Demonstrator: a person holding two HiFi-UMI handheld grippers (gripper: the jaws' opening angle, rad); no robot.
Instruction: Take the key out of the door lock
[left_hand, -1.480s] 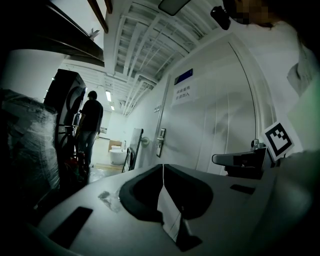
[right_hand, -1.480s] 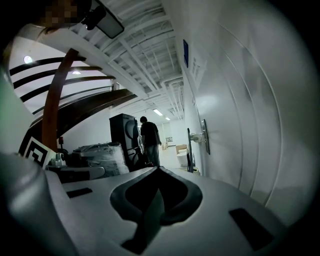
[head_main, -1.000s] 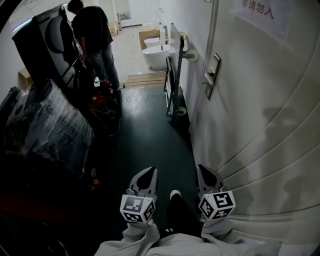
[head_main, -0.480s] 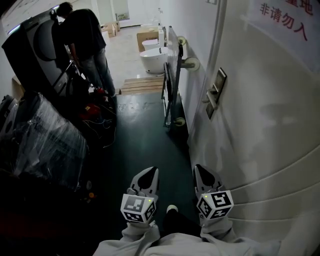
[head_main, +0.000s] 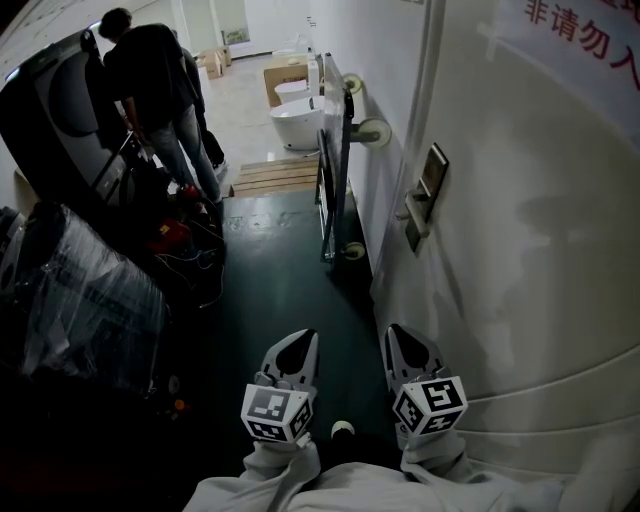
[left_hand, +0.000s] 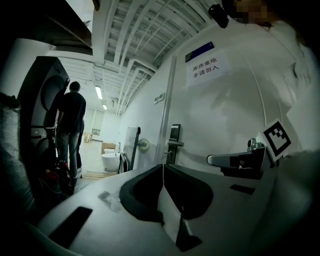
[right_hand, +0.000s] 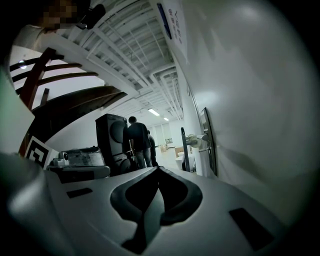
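The white door (head_main: 530, 250) fills the right side of the head view, with its metal lock plate and lever handle (head_main: 424, 195) well ahead of me. No key can be made out at this distance. My left gripper (head_main: 291, 350) and right gripper (head_main: 406, 347) hang low side by side over the dark floor, both shut and empty. In the left gripper view the lock plate (left_hand: 174, 142) stands far beyond the shut left gripper (left_hand: 163, 166). The right gripper view shows the lock plate (right_hand: 207, 142) edge-on along the door, past the shut right gripper (right_hand: 158, 170).
A person (head_main: 152, 88) stands at the back left beside a tall black machine (head_main: 55, 110). A plastic-wrapped bundle (head_main: 85, 300) lines the left side. A wheeled metal rack (head_main: 335, 150) leans on the wall before the door, with a white toilet (head_main: 297, 120) and wooden pallet (head_main: 272, 175) behind.
The head view has crept forward along the corridor, so the lock plate sits lower and a little nearer. Both grippers keep their place, low and shut. The person at the back has shifted left.
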